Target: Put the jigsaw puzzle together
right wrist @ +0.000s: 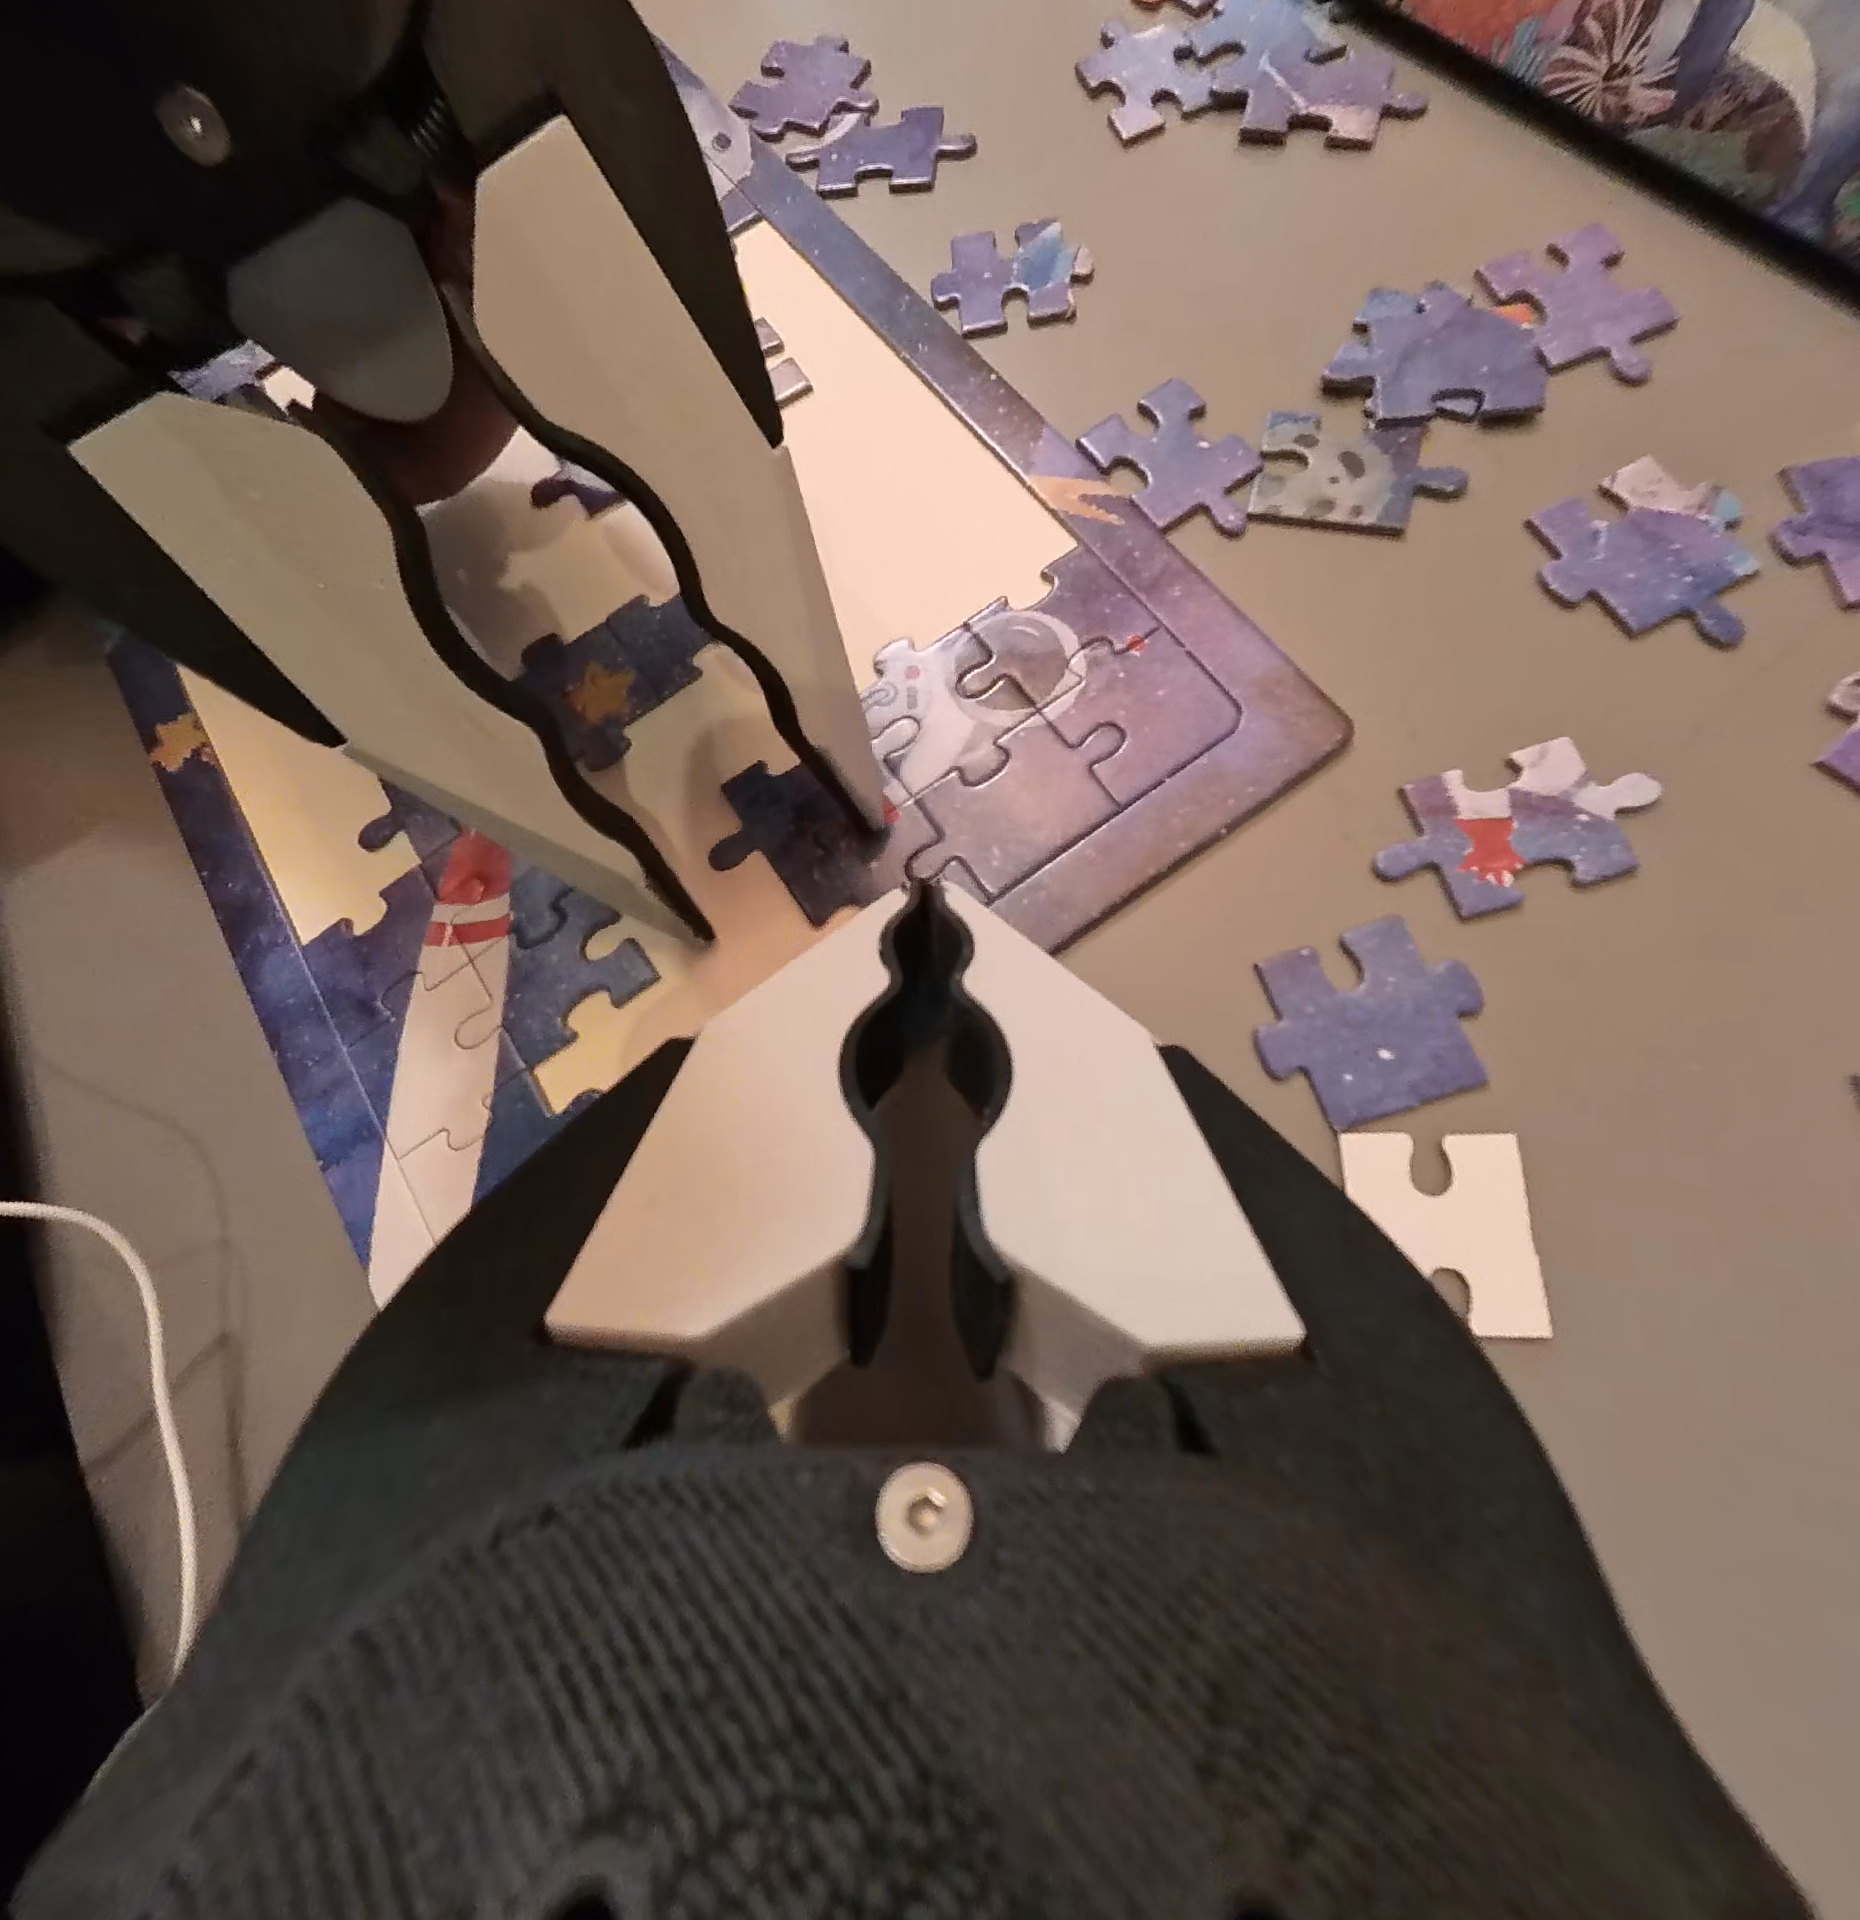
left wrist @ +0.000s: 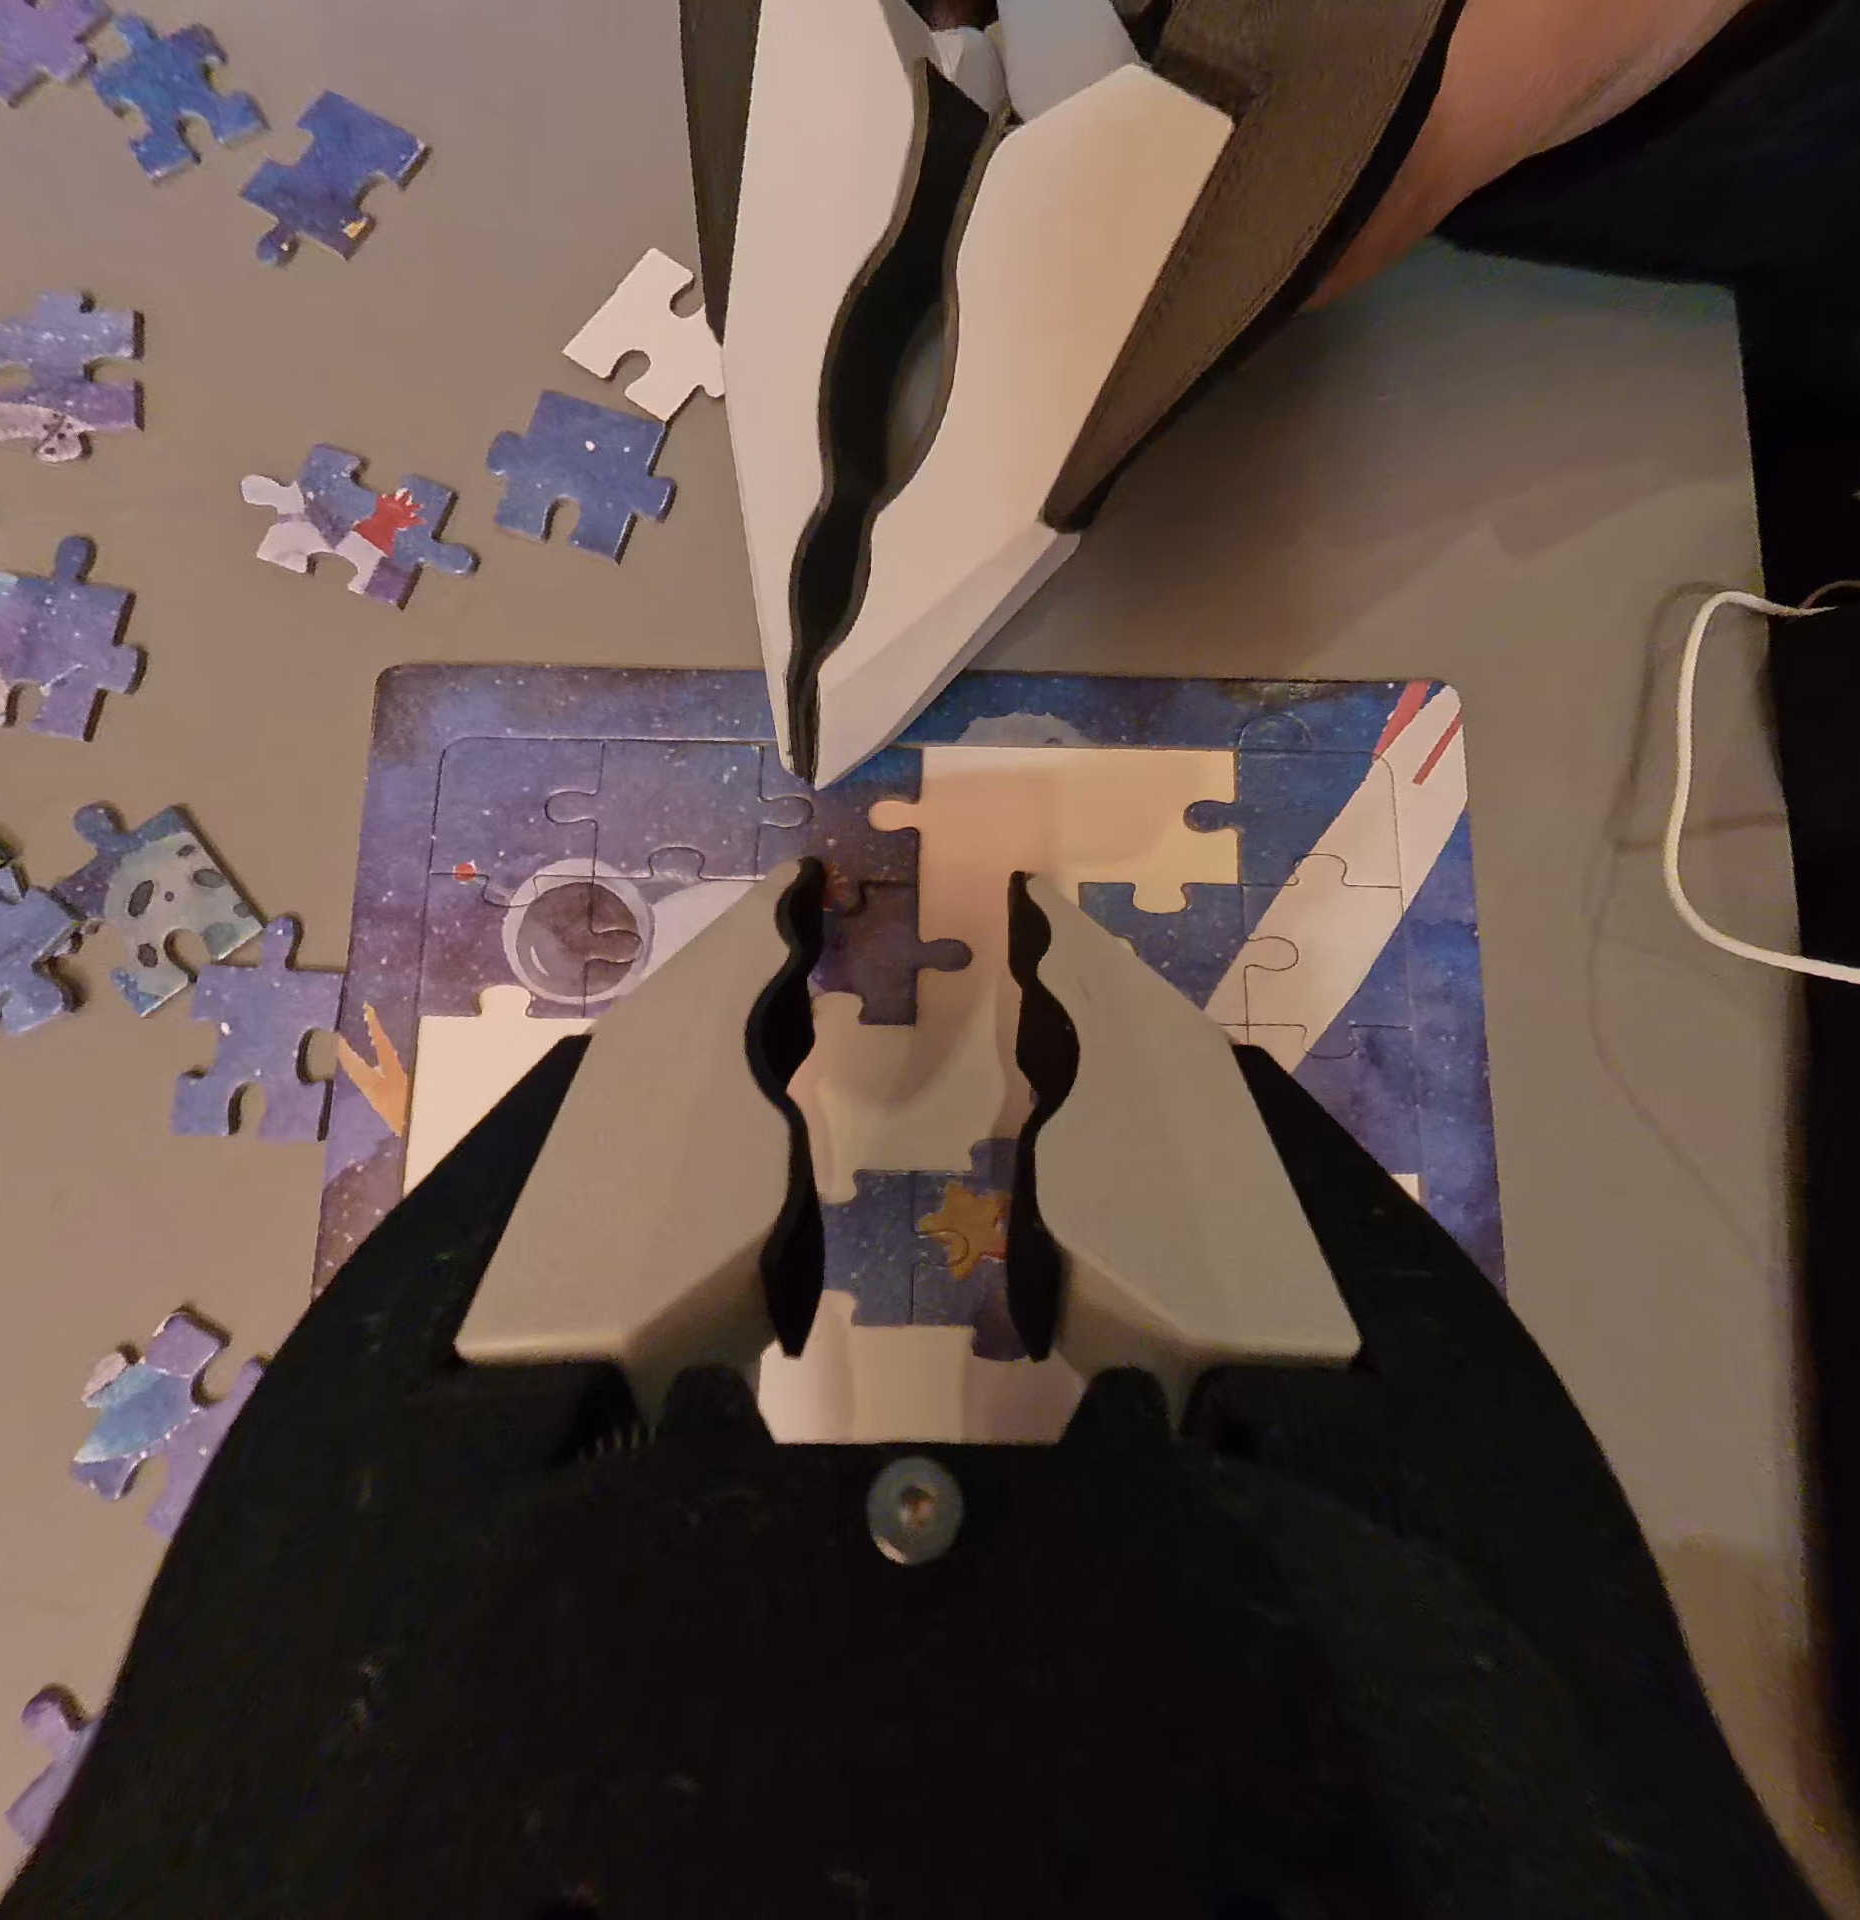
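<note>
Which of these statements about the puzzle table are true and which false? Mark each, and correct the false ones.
1. The right gripper has its jaws together. True.
2. The left gripper is shut tight. False: its fingers stand apart over the puzzle tray.
3. Every slot in the tray is filled. False: bare cream patches remain.
4. One loose piece lies white side up on the table. True.
5. A white cable lies beside the tray. True.
</note>
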The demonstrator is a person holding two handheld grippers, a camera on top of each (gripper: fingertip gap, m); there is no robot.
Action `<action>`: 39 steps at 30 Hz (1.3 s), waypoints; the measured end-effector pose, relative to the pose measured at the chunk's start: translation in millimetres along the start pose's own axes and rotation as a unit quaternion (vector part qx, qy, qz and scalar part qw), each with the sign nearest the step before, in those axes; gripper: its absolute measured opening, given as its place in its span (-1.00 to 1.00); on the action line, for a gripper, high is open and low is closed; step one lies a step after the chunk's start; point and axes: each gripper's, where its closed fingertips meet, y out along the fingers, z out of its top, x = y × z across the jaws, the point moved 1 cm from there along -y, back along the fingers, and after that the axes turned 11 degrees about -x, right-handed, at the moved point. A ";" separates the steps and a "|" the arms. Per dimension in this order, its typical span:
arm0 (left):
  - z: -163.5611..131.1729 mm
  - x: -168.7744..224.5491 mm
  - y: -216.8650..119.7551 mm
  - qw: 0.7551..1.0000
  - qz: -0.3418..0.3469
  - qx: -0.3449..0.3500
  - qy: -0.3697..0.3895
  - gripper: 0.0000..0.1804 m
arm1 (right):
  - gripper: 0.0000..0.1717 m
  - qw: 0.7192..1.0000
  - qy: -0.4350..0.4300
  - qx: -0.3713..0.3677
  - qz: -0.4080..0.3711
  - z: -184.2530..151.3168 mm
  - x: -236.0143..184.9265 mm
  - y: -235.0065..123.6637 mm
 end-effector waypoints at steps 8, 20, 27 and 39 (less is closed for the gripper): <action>0.9 -0.2 0.1 1.000 -0.003 0.003 -0.002 -0.62 | -1.00 1.000 -0.001 0.009 0.004 3.0 -1.5 -3.1; -21.8 -37.1 -33.1 0.994 0.072 0.040 -0.078 -0.63 | -1.00 0.996 0.031 0.085 0.014 12.2 6.3 -30.3; -45.8 -78.0 -60.7 0.974 0.164 0.050 -0.151 -0.66 | -0.99 0.997 0.011 0.074 -0.017 16.8 6.4 -25.7; -77.5 -208.0 -82.7 0.940 0.280 -0.034 -0.194 -0.95 | -0.96 0.996 -0.025 0.077 -0.049 35.8 5.8 -17.2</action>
